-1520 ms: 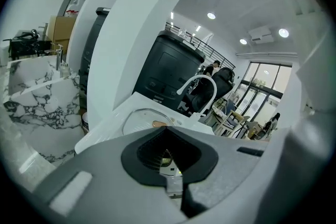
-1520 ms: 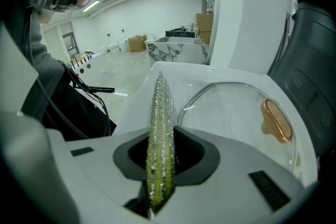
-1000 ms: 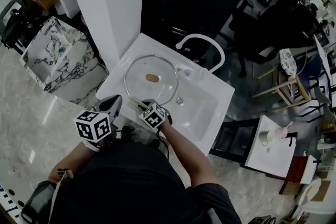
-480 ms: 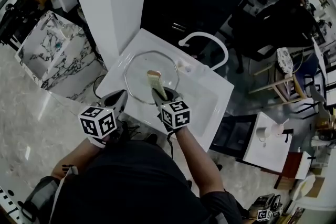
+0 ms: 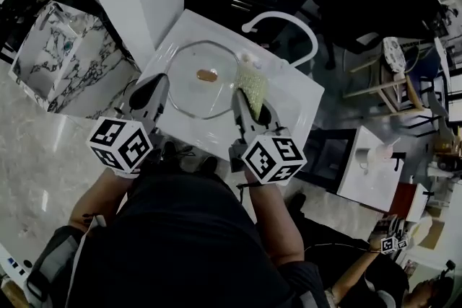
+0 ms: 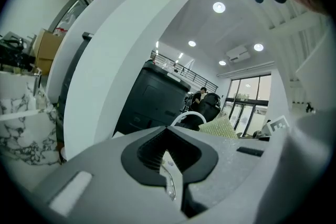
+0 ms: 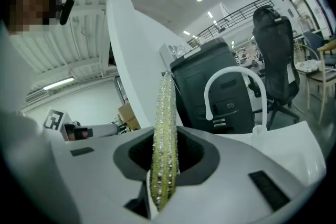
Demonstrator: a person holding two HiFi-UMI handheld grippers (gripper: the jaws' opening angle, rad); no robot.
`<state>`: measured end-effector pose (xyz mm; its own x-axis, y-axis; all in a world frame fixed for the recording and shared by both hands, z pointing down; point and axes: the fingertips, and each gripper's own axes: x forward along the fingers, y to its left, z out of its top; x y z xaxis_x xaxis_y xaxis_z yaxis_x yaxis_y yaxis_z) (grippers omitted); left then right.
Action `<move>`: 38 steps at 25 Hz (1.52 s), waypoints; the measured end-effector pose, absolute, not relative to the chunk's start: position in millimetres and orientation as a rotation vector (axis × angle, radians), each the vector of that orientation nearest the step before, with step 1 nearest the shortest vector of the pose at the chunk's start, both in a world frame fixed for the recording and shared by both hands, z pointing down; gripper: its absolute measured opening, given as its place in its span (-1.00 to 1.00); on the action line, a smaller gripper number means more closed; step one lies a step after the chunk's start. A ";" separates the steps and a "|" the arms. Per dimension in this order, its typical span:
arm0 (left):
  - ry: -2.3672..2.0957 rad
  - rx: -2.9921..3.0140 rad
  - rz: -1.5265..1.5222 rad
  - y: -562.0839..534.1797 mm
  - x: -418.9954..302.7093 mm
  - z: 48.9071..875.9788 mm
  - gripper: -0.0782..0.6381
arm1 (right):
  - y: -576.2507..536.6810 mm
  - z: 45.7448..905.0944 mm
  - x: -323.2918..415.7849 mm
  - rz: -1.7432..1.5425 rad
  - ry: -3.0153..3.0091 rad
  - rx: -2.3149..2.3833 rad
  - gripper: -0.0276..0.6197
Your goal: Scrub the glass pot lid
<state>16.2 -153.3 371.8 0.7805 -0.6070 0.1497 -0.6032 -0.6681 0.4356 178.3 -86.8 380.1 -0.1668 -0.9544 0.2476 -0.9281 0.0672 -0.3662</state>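
The lid (image 5: 189, 94) lies flat on the sink (image 5: 292, 108), left of the faucet (image 5: 285, 19). The left gripper (image 5: 153, 96) sits at its near rim, jaws almost together on what looks like the thin glass edge, though that gripper's own view shows only a sliver there. The right gripper (image 5: 249, 103) is clamped on a yellow-green pad (image 5: 251, 85) just beside the lid's right rim, apparently not yet on the glass, so I judge scrubbing is about to start: the pad must come down flat on the glass and rub while the left gripper steadies the lid.
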 end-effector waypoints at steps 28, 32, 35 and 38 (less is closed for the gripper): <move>-0.984 2.637 0.006 -178.9 23.2 351.1 -0.78 | -93.1 355.3 142.3 -0.381 2.356 -1.957 -0.71; -0.992 2.634 0.000 -180.1 22.2 350.7 -0.78 | -91.9 354.7 143.8 -0.381 2.355 -1.957 -0.71; -0.986 2.611 0.003 -180.5 22.0 353.5 -0.78 | -90.3 356.5 143.9 -0.400 2.353 -1.954 -0.71; -0.980 2.604 0.003 -182.4 23.0 353.4 -0.78 | -90.3 357.6 143.7 -0.417 2.346 -1.950 -0.71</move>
